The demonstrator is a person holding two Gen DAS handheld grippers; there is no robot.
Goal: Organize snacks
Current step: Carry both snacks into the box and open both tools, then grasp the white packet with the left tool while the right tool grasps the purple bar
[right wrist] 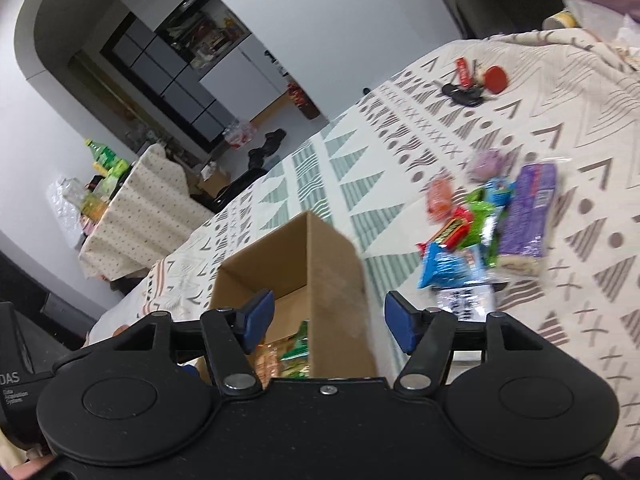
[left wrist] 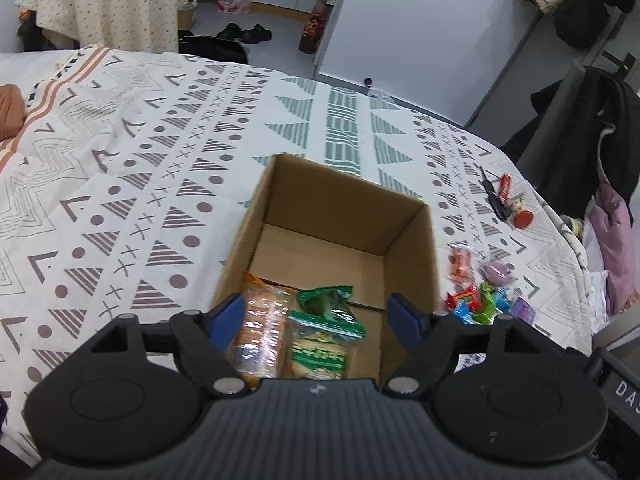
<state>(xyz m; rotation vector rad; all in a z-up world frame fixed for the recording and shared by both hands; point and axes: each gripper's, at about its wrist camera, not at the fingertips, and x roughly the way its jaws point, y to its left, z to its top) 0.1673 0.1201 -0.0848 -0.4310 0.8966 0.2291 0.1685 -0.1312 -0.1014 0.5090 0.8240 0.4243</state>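
Observation:
An open cardboard box (left wrist: 410, 240) stands on a patterned cloth. Inside it lie an orange-wrapped snack pack (left wrist: 260, 320) and a green snack pack (left wrist: 324, 344), side by side at the near end. My left gripper (left wrist: 318, 320) hovers open over the box's near rim, fingers empty. In the right wrist view the box (right wrist: 320, 264) is just ahead, its near corner between the blue pads. My right gripper (right wrist: 332, 320) is open and holds nothing. Loose snacks (right wrist: 480, 224) lie in a pile right of the box, among them a purple pack (right wrist: 528, 212); the same pile of snacks (left wrist: 480, 300) shows beside the box's right wall.
Keys and a red round item (right wrist: 494, 79) lie farther back on the cloth (left wrist: 140, 200). The covered surface ends at the right, where clothes (left wrist: 616, 248) hang on a chair. Another covered table (right wrist: 132, 216) with bottles stands behind, shoes on the floor.

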